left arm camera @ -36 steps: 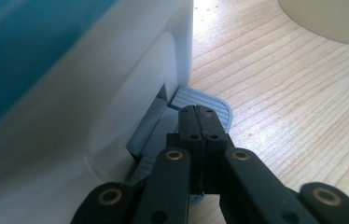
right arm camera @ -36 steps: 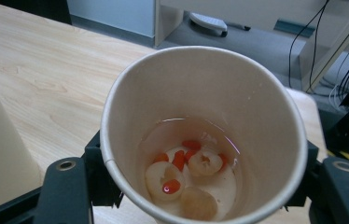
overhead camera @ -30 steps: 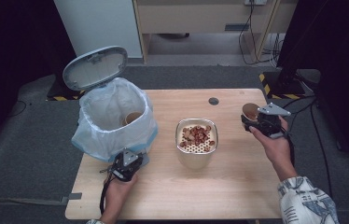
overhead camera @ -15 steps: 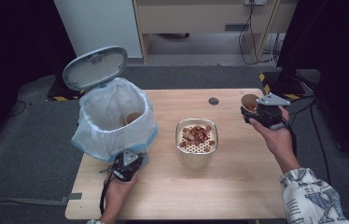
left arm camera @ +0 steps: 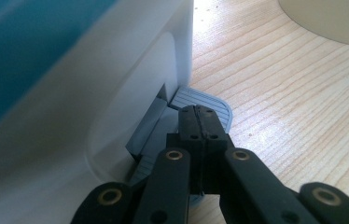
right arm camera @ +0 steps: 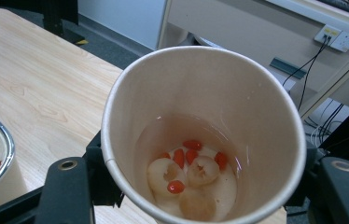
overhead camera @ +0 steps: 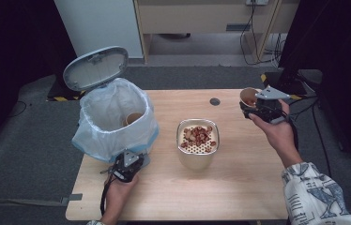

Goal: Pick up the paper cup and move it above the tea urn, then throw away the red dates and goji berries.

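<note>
My right gripper is shut on a paper cup and holds it above the table's right side. In the right gripper view the paper cup holds liquid with red berries and pale fruit pieces. A metal strainer bowl with reddish pieces sits mid-table. My left gripper rests at the foot of a white pedal bin lined with a bag, its lid up. In the left gripper view my left gripper is shut, its tips resting on the grey pedal.
Another paper cup lies inside the bin. A dark round cap sits in the wooden table near its far edge. Cables and a cabinet stand on the floor beyond the table.
My right gripper has lifted the paper cup a little and carried it toward the far right. The left gripper has stayed at the bin's pedal.
</note>
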Demonstrator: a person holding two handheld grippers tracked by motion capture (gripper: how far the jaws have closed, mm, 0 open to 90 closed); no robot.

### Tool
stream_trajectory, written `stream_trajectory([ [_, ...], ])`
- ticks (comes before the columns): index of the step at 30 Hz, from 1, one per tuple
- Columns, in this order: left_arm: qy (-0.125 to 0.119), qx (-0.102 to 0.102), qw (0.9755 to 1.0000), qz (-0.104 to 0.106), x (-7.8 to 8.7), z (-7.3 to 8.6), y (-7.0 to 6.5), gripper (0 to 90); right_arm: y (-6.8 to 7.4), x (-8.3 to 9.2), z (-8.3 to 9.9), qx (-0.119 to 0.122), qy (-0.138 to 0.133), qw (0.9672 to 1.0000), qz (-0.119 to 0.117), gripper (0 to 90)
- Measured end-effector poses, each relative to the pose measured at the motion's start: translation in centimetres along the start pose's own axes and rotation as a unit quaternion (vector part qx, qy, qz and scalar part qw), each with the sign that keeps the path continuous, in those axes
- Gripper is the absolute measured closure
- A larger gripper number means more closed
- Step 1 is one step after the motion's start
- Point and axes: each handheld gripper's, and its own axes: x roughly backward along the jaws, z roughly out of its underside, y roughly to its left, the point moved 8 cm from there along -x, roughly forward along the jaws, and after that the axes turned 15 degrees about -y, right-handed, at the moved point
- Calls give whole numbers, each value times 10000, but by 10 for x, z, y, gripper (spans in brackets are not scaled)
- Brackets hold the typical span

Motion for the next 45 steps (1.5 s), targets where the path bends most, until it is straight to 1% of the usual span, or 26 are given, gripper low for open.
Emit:
stream_trajectory([
  [6, -3, 8, 10000, -5, 0, 0, 0, 897, -6, -1, -8, 68, -50, 10000, -10, 342],
  [7, -7, 17, 10000, -8, 0, 0, 0, 897, -8, -2, -12, 131, -74, 9999, -61, 342],
  [8, -8, 21, 10000, -10, 0, 0, 0, 897, -8, -2, -12, 131, -74, 9999, -61, 342],
  [9, -10, 24, 10000, -13, 0, 0, 0, 897, -9, -4, -15, 184, -107, 9997, -112, 342],
  [15, -18, 30, 10000, -24, 0, 0, 0, 897, -16, -9, -24, 269, -220, 9992, -213, 343],
  [20, -20, 14, 10000, -32, 0, 0, 0, 897, -20, -11, -28, 307, -211, 9990, -239, 342],
  [21, -15, 2, 10000, -38, 0, 0, 0, 897, -20, -11, -29, 350, -210, 9989, -248, 342],
  [22, -22, 6, 10000, -37, 0, 0, -1, 897, -20, -12, -31, 352, -221, 9988, -271, 342],
  [23, -16, 2, 10000, -42, 0, 0, -1, 897, -17, -12, -33, 419, -234, 9983, -340, 342],
  [26, -23, -3, 10000, -45, 0, 0, -1, 897, -14, -13, -35, 503, -228, 9976, -423, 342],
  [30, -23, -4, 10000, -42, 0, 0, -1, 897, -16, -14, -38, 545, -209, 9975, -387, 342],
  [31, -25, -4, 10000, -46, 0, 0, -1, 897, -13, -15, -41, 583, -225, 9972, -415, 342],
  [32, -25, -4, 10000, -46, 0, 0, -1, 898, -13, -15, -41, 583, -225, 9972, -415, 342],
  [33, -24, -2, 10000, -42, 0, 0, -1, 897, -7, -15, -46, 659, -262, 9962, -511, 342],
  [35, -23, -4, 10000, -44, 0, 0, -1, 897, -4, -15, -50, 714, -287, 9953, -589, 342],
  [40, -15, -2, 10000, -39, 0, 0, -1, 897, -6, -16, -55, 744, -269, 9956, -500, 342],
  [41, -15, -2, 10000, -40, 0, 0, -1, 897, 1, -17, -59, 837, -306, 9942, -596, 342],
  [42, -15, -2, 10000, -40, 0, 0, -1, 897, 1, -17, -59, 837, -306, 9942, -596, 342],
  [44, -22, -1, 10000, -41, 0, 0, -1, 897, 7, -17, -64, 879, -360, 9929, -715, 341],
  [45, -23, -2, 10000, -41, 0, 0, -1, 897, 7, -18, -64, 872, -365, 9931, -698, 341],
])
